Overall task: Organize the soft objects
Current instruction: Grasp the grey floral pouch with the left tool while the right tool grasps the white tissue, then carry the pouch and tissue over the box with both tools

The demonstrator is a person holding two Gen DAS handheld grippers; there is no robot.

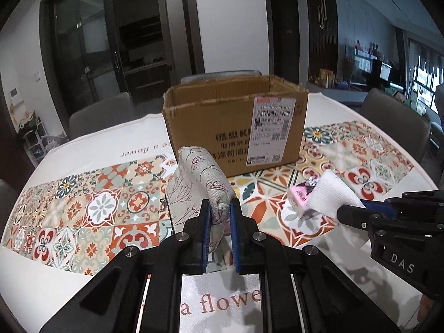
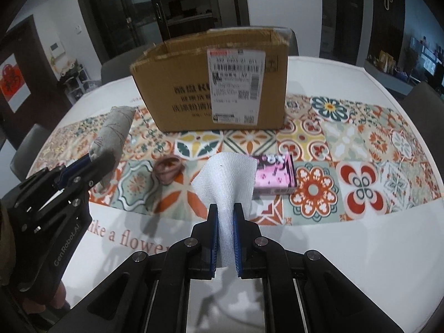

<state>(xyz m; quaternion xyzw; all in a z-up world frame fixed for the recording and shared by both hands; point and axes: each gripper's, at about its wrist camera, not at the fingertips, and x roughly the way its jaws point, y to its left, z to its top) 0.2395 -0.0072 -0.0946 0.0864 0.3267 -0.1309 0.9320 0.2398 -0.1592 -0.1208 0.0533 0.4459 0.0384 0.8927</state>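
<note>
My left gripper (image 1: 221,208) is shut on a grey fabric pouch with a plant print (image 1: 198,183) and holds it above the table; it also shows in the right wrist view (image 2: 111,136) at the left. My right gripper (image 2: 225,211) is shut on a white textured cloth (image 2: 224,177), lifted off the table; the cloth also shows in the left wrist view (image 1: 330,194). An open cardboard box (image 2: 211,83) stands on the table behind both. A small brown hair tie (image 2: 168,169) lies on the tablecloth. A pink tissue pack (image 2: 274,174) lies just right of the cloth.
The round table wears a white cloth with a tiled flower band (image 2: 347,149). Grey chairs (image 1: 394,122) stand around the far edge. Dark cabinets and doors stand behind.
</note>
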